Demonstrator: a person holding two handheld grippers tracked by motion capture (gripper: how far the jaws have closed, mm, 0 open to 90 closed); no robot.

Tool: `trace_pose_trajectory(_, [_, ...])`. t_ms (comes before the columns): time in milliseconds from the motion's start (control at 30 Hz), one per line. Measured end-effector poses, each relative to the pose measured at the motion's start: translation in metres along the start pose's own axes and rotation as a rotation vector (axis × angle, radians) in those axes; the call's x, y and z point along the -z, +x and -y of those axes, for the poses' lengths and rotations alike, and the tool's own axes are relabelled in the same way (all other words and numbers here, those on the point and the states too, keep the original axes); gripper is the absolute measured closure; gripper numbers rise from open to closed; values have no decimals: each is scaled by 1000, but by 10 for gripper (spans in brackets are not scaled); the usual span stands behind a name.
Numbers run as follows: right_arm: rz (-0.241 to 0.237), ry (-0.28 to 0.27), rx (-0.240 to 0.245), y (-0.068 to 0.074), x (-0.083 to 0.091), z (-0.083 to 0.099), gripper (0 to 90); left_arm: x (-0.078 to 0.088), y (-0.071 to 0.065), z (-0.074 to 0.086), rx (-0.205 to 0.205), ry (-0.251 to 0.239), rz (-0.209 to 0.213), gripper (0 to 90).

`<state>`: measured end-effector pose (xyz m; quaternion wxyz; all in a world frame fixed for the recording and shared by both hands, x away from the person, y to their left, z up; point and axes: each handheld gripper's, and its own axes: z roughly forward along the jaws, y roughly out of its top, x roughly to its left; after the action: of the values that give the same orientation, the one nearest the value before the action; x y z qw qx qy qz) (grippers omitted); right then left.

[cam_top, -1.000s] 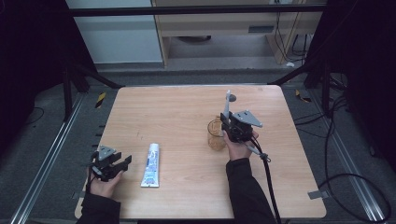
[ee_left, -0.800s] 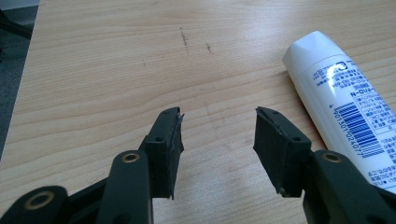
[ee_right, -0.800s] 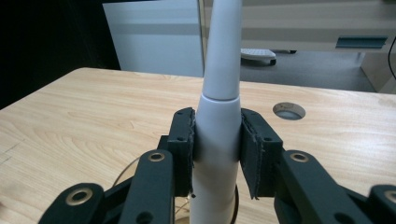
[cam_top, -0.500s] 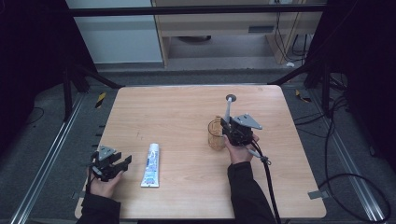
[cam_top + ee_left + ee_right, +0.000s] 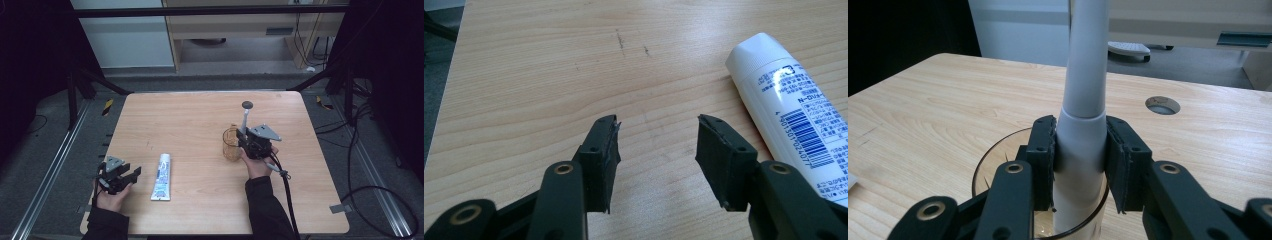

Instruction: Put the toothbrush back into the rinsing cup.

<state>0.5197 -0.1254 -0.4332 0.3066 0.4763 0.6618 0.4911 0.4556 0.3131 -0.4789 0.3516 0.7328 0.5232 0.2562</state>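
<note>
Watching this from the side, the right gripper (image 5: 1079,150) is clamped on the fat lower body of a grey-white electric toothbrush (image 5: 1083,95), pads squeezing it from both sides just below the collar where the neck starts. The brush stands upright with its bottom end down inside a clear amber cup (image 5: 231,145), which sits on the wooden table (image 5: 200,115) right of centre; the dark brush head (image 5: 247,104) sticks up well above the rim.

My guess on handling: the toothbrush is rigid smooth plastic, round and a bit tapered, so probably slippery and happy to twist or slide in a flat-pad grip. Taking it on the thick part, as it is now, looks like the sensible spot; the thin neck would be wobbly. The cup looks light and thin-walled, so if the brush leans on the rim it could tip or skate. I can't tell whether the brush base touches the cup floor.

The left gripper (image 5: 658,145) rests near the front left corner with its jaws spread and nothing between them, and a white toothpaste tube (image 5: 794,115) lies flat just beside it, cap end pointing away. That tube should be soft and squashy, better grabbed across the middle.

Compared with a second ago, hardly anything differs: the brush seems a touch more upright, and the tube and left hand sit in the same spots.
</note>
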Motion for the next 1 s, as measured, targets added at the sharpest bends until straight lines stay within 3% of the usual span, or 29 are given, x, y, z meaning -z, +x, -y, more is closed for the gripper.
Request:
trace_pose_trajectory(400, [-15,19,8,1,-1,3,602,0,0,0,1,-3,1,502])
trace_pose_trajectory(767, [-9,11,31,3,1,4,466,1,0,0,2,-5,0,501])
trace_pose_trajectory(1000, [-29,8,30,3,8,0,350,1,0,0,4,-8,0,500])
